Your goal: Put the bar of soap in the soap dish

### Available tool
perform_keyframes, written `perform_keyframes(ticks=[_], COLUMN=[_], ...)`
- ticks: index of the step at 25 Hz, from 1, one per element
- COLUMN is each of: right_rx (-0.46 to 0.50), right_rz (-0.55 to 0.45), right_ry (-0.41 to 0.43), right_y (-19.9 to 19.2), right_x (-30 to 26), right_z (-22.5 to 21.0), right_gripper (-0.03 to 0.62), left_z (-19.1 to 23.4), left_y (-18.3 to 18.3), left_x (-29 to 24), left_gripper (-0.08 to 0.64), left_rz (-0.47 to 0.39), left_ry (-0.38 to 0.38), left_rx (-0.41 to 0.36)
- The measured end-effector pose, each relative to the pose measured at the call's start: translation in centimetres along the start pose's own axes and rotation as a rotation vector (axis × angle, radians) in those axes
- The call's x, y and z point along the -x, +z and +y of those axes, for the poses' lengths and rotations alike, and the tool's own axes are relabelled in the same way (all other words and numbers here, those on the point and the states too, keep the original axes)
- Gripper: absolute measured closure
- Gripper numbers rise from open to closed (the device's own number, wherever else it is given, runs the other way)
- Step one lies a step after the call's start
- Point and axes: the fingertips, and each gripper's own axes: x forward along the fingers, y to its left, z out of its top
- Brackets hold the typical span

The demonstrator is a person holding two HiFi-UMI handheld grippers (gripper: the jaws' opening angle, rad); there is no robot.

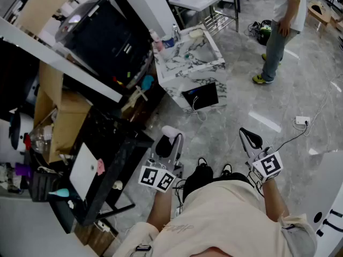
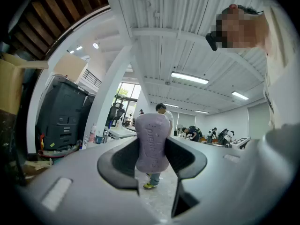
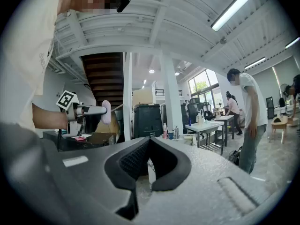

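My left gripper is held level and shut on a pale purple bar of soap. In the left gripper view the soap stands upright, pinched between the two dark pads. The right gripper view shows that same soap at the left gripper's tip, off to the left. My right gripper hovers over the floor to the right, its jaws closed together with nothing between them. A white marble-topped sink stand ahead carries bottles and a pale dish-like object; I cannot tell if it is the soap dish.
A black machine and a cardboard box sit at the left. A black table holds a white sheet. A person stands far right. A power strip with its cable lies on the marble floor.
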Motion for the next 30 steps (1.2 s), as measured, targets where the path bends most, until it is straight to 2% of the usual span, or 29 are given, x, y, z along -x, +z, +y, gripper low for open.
perform_keyframes(ticks=[7,15,21,26,30], right_rx=[-0.042,-0.037,-0.016,0.097,0.074], right_rz=[0.02,0.083,0.095,0.073,0.057], right_ry=[-0.029,-0.03,-0.018,-0.012,-0.049], right_y=[-1.8,-2.9,-0.1,3.4,4.7], right_x=[-2.2,-6.9,-13.4,-20.3,-23.7], right_z=[-2.7,-4.4,-5.3,-6.1,-6.6], right_gripper=[0.592,0.592,0.592,0.592,0.592], left_z=[0.7,5.1,10.4,15.5,18.7], left_y=[-0.7,-1.9,0.8,2.3,2.3], left_x=[-2.2,-6.0,-10.7,-14.3,-16.5], left_gripper=[0.36,0.36,0.362,0.36,0.36], left_rz=[0.011,0.013,-0.031,-0.049,-0.043], left_ry=[-0.011,-0.04,-0.07,-0.091,-0.13], left_rx=[0.003,0.05,0.039,0.007,0.032])
